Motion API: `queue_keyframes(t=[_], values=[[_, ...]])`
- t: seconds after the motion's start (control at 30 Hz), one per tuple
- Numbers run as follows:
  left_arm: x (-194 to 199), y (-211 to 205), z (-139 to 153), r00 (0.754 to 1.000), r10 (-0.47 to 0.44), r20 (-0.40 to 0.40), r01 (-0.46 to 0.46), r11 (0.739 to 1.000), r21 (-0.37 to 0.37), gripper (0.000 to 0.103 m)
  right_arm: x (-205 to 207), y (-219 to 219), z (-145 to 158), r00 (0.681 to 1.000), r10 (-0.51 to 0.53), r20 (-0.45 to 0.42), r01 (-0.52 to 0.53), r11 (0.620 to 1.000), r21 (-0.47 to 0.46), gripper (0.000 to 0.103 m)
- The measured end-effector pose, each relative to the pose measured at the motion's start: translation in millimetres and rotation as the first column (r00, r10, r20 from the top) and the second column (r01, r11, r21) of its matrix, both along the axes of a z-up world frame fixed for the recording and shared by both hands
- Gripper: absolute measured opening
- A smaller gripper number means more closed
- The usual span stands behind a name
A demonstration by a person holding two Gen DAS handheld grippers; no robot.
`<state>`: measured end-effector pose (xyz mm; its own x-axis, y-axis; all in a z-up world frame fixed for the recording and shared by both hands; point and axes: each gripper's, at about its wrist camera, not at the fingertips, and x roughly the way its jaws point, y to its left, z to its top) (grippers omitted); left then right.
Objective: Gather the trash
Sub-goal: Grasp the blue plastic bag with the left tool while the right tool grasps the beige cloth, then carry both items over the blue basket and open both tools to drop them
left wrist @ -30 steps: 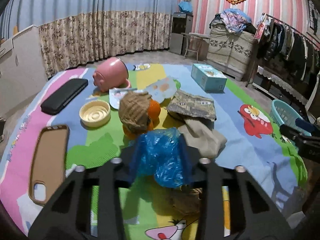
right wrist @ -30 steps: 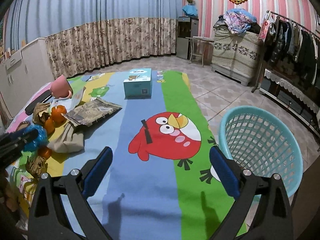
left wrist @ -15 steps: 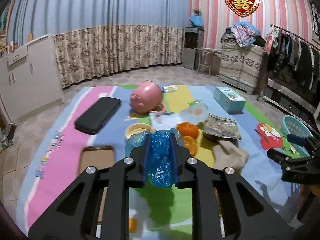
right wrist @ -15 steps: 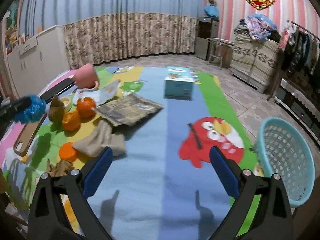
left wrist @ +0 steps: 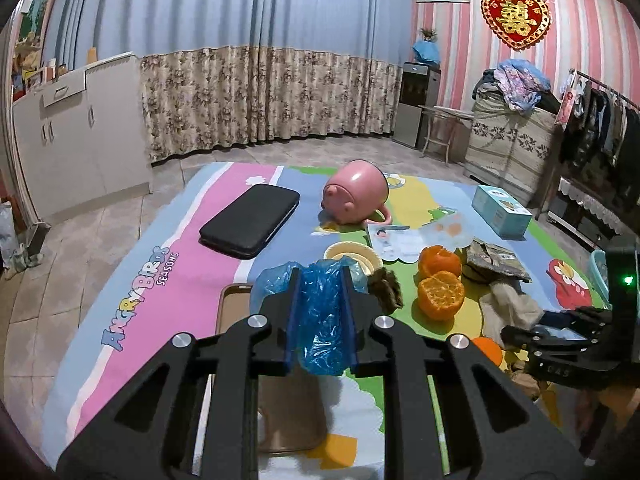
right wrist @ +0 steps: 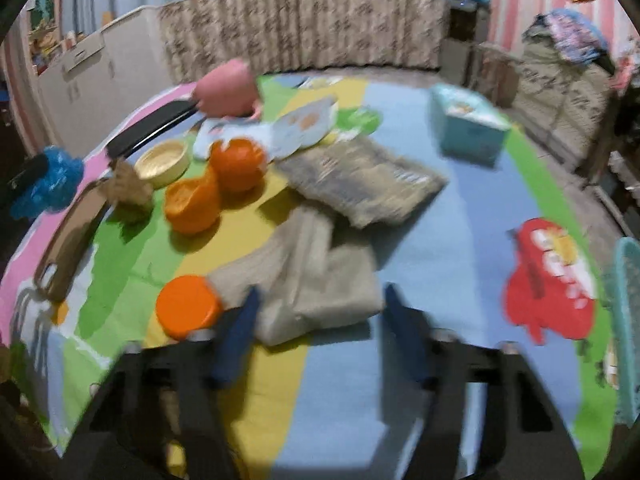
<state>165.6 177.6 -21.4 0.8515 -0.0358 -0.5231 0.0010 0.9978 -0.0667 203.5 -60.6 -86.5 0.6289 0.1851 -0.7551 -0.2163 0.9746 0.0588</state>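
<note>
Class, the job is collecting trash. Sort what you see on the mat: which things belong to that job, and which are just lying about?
Belongs to the job:
blue plastic bag, clamped in the left tool
orange peels
crumpled brown paper
teal basket

Just lying about:
pink mug
black case
blue box

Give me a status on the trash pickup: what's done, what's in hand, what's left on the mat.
Done: nothing visibly binned; only a sliver of the teal basket shows. In hand: the left gripper is shut on the blue plastic bag, lifted off the mat. The right gripper, jaws just closing but not gripping, is over the beige cloth. Left: orange peels, brown wrapper, crumpled brown paper.
</note>
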Motion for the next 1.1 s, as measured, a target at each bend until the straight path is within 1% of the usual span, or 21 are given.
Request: queue_keyframes(t=[0.03,0.07,0.13,0.3,0.53,0.7,0.8,0.97,1.1], values=[[0,0,0,1.000,0.001,0.000,-0.001,1.000,0.001,0.017,-1,-2,2,1.000,0.011,0.002,-0.011,1.000,0.019,0.037],[0,0,0,1.000,0.002,0.003,-0.002,1.000,0.001,0.017,-2,-4,3,1.000,0.020,0.003,-0.020,0.999,0.033,0.036],[-2,0,1,1.000,0.004,0.008,-0.004,1.000,-0.003,0.017,-8,-9,8,0.999,0.031,0.019,-0.032,0.999,0.027,0.032],[-8,-10,11,0.999,-0.003,0.035,0.004,1.000,-0.005,0.017,-33,-36,27,0.996,0.052,0.065,-0.054,0.998,0.026,0.031],[-17,-44,35,0.996,-0.041,0.084,0.039,0.999,0.019,0.017,-69,-95,71,0.988,-0.003,0.152,-0.005,0.999,0.051,0.031],[-15,-72,48,0.992,-0.073,0.104,0.072,0.997,0.014,0.017,-85,-144,100,0.970,-0.088,0.227,0.078,0.996,0.050,0.031],[-12,-92,54,0.989,-0.099,0.109,0.099,0.995,0.005,0.017,-89,-180,112,0.956,-0.151,0.251,0.137,0.988,0.071,0.031],[-3,-142,67,0.979,-0.154,0.135,0.155,0.988,0.009,0.017,-97,-233,118,0.928,-0.250,0.276,0.241,0.968,0.066,0.031],[3,-190,75,0.966,-0.210,0.153,0.212,0.977,0.007,0.017,-104,-278,120,0.894,-0.343,0.288,0.339,0.939,0.065,0.031]])
